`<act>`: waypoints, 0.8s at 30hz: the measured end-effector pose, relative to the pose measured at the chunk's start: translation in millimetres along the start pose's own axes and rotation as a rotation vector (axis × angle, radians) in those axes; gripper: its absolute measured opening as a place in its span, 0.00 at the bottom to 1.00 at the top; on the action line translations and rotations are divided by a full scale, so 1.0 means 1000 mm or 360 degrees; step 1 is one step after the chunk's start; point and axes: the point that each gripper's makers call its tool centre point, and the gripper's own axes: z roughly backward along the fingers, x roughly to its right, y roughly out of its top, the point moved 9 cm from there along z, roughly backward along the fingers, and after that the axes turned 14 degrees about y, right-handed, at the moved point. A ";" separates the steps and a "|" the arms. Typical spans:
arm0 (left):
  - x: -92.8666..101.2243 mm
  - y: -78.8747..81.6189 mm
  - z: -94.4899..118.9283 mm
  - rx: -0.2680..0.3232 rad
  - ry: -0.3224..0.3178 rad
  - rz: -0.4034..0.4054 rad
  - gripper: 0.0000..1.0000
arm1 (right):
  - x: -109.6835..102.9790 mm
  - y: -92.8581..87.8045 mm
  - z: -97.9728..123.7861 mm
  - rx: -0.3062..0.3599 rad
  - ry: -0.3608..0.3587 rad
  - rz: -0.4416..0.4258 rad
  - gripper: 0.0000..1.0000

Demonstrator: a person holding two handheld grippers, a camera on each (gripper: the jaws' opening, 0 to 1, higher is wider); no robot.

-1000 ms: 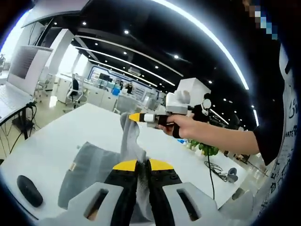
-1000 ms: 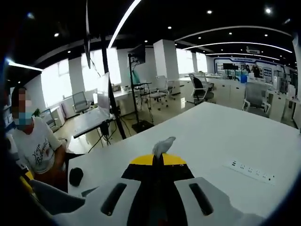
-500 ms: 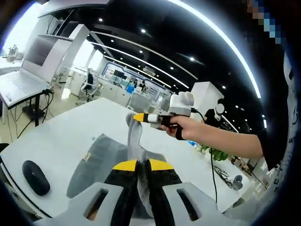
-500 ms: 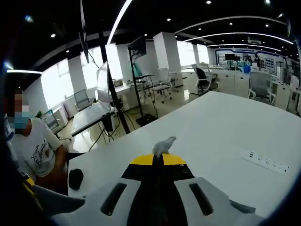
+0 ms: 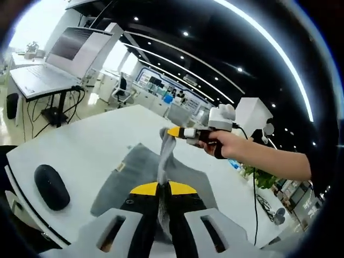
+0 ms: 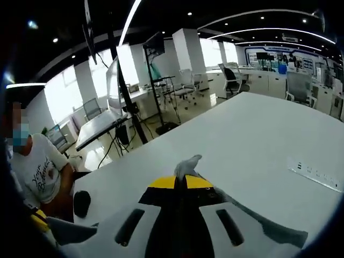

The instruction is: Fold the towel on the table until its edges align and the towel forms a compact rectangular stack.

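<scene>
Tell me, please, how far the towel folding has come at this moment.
Done: both grippers hold towel corners. In hand: the left gripper and right gripper lift one edge of the grey towel above the white table. Left: lay this fold down, align edges, fold again into a compact stack.

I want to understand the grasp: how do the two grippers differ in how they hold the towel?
The left gripper pinches the grey towel low, nearer the table; the right gripper holds its corner higher. Cloth stretches up from the left fingers; only a small tuft pokes past the right. Both are shut on the towel.
</scene>
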 end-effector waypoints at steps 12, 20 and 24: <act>-0.025 -0.018 -0.016 0.0046 0.0249 0.0057 0.05 | 0.006 -0.022 -0.042 -0.0066 -0.0054 0.0018 0.01; -0.041 -0.039 -0.027 -0.0032 0.0370 0.0122 0.05 | 0.001 -0.033 -0.060 -0.0128 -0.0044 0.0036 0.03; -0.049 -0.046 -0.030 -0.0064 0.0402 0.0146 0.05 | 0.002 -0.035 -0.068 -0.0138 -0.0028 0.0045 0.04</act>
